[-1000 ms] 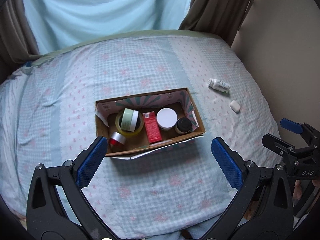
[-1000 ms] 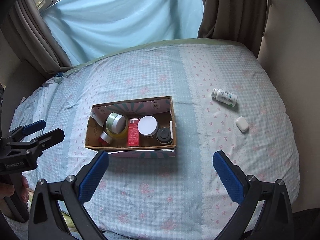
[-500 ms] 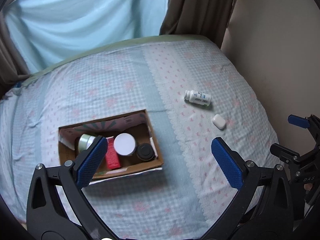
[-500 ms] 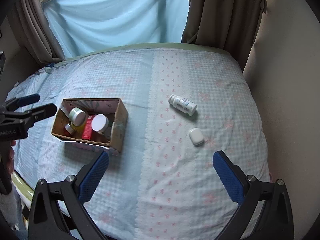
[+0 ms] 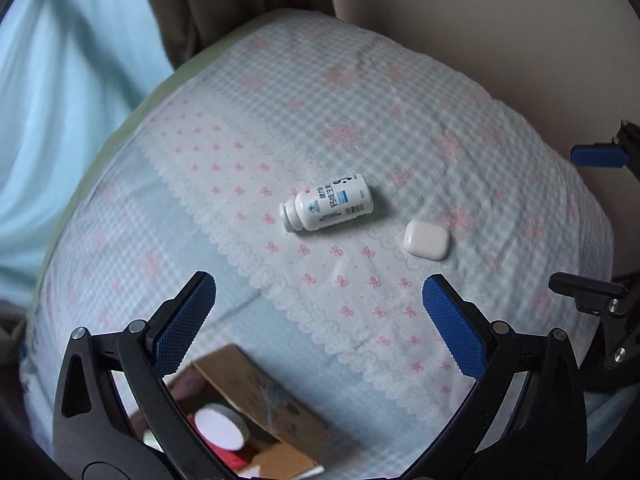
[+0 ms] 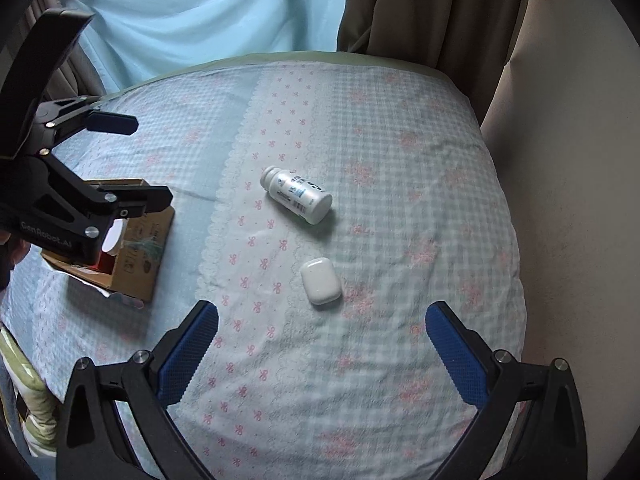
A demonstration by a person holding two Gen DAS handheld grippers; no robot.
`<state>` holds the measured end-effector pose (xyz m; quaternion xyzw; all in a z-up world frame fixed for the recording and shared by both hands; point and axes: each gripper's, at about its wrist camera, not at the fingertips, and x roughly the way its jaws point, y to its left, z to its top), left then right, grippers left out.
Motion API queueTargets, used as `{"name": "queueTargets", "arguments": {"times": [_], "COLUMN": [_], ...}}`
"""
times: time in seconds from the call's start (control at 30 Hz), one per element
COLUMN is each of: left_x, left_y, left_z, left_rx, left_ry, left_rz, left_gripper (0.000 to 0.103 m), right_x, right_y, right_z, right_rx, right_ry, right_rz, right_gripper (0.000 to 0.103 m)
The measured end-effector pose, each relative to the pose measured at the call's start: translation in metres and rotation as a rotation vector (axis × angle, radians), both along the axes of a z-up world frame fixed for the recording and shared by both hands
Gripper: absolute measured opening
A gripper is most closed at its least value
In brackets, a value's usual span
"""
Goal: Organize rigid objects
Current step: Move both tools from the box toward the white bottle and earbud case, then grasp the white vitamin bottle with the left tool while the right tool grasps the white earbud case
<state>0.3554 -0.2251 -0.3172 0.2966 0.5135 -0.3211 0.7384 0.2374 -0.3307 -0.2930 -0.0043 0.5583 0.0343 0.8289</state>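
Note:
A white pill bottle (image 5: pixel 327 207) lies on its side on the bed; it also shows in the right wrist view (image 6: pixel 297 195). A small white earbud case (image 5: pixel 425 239) lies just right of it, and shows in the right wrist view (image 6: pixel 320 280). A cardboard box (image 5: pixel 256 408) holding jars sits at the lower left; in the right wrist view the box (image 6: pixel 140 248) is partly hidden behind my left gripper. My left gripper (image 5: pixel 318 322) is open and empty, above the bed short of the bottle. My right gripper (image 6: pixel 322 350) is open and empty, just short of the case.
The bed has a checked blue sheet with pink bows (image 6: pixel 400 200). A beige wall (image 6: pixel 580 200) runs along its right side. Brown curtains (image 6: pixel 420 8) and a light blue drape (image 6: pixel 200 8) hang behind the bed.
Both grippers have swung right and come closer to the bottle and case. The box has slid to the lower left of both views. Both stay open.

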Motion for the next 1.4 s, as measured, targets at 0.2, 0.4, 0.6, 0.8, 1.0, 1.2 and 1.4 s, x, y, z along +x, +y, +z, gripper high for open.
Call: {"name": "queueTargets", "arguments": {"times": [0.2, 0.4, 0.6, 0.8, 1.0, 1.2, 1.4], "left_x": [0.031, 0.047, 0.044, 0.048, 0.044, 0.037, 0.034], "left_y": [-0.051, -0.075, -0.09, -0.092, -0.097, -0.099, -0.1], "left_z": [-0.065, -0.131, -0.172, -0.188, -0.186, -0.184, -0.176], "left_rx": [0.112, 0.236, 0.307, 0.335, 0.358, 0.358, 0.347], "left_ry": [0.002, 0.024, 0.044, 0.116, 0.119, 0.103, 0.079], "left_rz": [-0.329, -0.597, -0.785, -0.863, -0.866, -0.857, -0.808], "left_gripper": [0.102, 0.096, 0.087, 0.074, 0.054, 0.053, 0.053], "right_x": [0.023, 0.036, 0.045, 0.055, 0.058, 0.061, 0.057], "right_y": [-0.012, -0.004, 0.009, 0.023, 0.025, 0.024, 0.018], "right_z": [-0.059, -0.12, -0.165, -0.186, -0.186, -0.187, -0.178], "right_rx": [-0.015, -0.036, -0.046, -0.054, -0.065, -0.056, -0.069], "right_ry": [0.037, 0.04, 0.055, 0.06, 0.05, 0.052, 0.034], "right_rz": [-0.011, 0.052, 0.112, 0.123, 0.118, 0.106, 0.09], "right_gripper": [0.103, 0.093, 0.08, 0.066, 0.045, 0.045, 0.044]}}
